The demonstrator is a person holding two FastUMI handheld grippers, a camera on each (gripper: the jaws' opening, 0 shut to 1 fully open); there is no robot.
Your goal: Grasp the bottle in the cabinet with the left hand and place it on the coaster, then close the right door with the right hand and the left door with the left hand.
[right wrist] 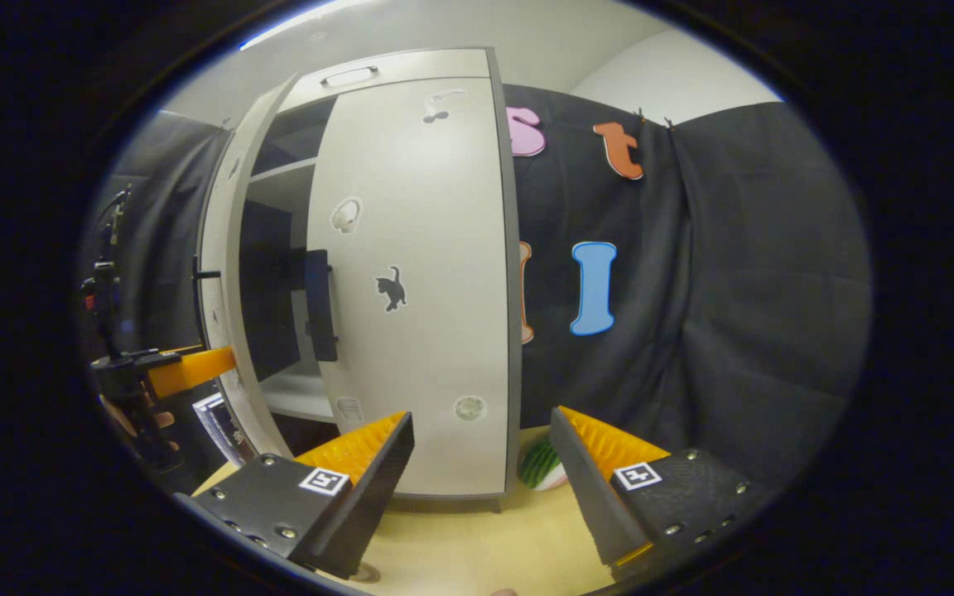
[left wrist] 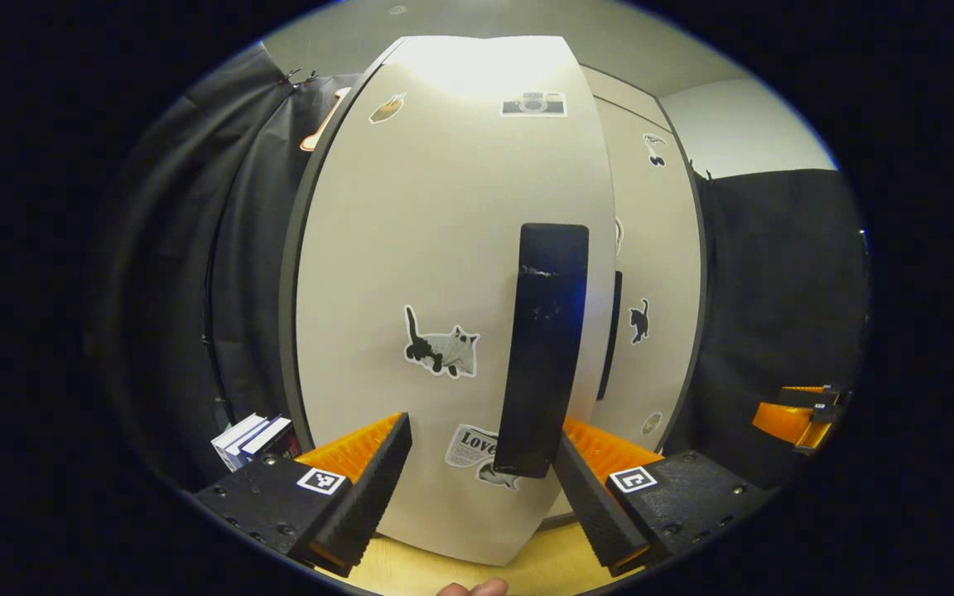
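The left door (left wrist: 444, 248) of the pale cabinet looms right in front of my left gripper (left wrist: 481, 468), which stands open. The door's black vertical handle (left wrist: 545, 348) ends just above my right finger (left wrist: 589, 488), and nothing is pressed between the fingers. From the right gripper view this left door (right wrist: 220, 273) stands ajar, with a dark gap and shelves (right wrist: 282, 248) behind it. The right door (right wrist: 419, 273) lies flat against the cabinet, its black handle (right wrist: 320, 306) at its left edge. My right gripper (right wrist: 481, 468) is open, a little back from that door. The left gripper (right wrist: 183, 370) shows beside the ajar door.
The cabinet stands on a yellow wooden tabletop (right wrist: 477, 546). A green striped, watermelon-like object (right wrist: 542, 463) lies at the cabinet's right foot. Some books (left wrist: 249, 439) stand left of the cabinet. Cat stickers dot both doors. The right gripper (left wrist: 800, 414) shows at the far right.
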